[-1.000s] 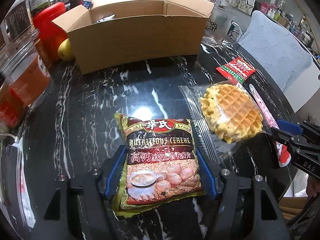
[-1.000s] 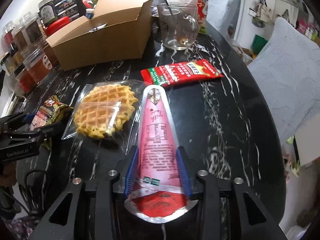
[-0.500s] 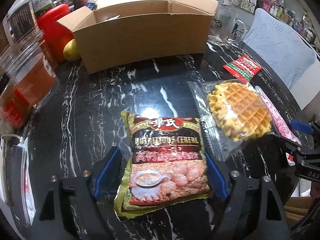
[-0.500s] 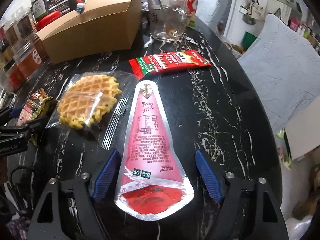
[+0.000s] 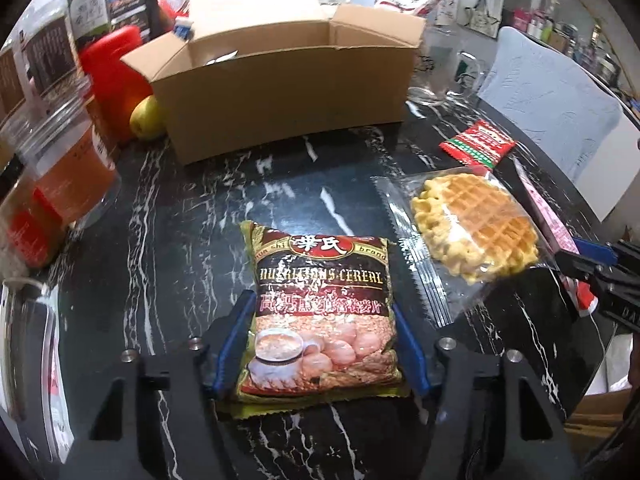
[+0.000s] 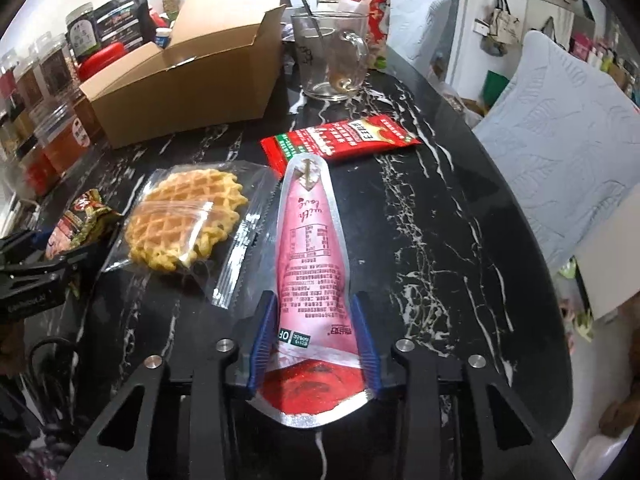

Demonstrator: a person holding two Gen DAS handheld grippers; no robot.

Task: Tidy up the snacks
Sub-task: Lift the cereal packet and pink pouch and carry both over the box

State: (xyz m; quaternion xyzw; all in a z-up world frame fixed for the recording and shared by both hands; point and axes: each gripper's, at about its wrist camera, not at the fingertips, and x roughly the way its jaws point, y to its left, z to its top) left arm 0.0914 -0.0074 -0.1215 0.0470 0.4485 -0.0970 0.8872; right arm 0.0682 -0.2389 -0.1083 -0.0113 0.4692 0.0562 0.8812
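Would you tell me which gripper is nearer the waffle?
Right. The right gripper, closed on the pink pouch, sits beside the waffle; the left gripper, on the cereal bag, is slightly farther.

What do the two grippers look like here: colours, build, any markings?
Both match: the left gripper and right gripper have black angular frames with triangular cut-outs, silver screw heads and ribbed blue pads. Seen from the side, each body bears small white lettering, too blurred to read.

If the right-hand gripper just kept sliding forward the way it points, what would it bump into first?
The right gripper is already closed on the pink cone-shaped pouch, its jaws having just closed. Straight ahead, that pouch's tip nearly meets the red snack packet, probably the first contact. The glass mug stands farther back.
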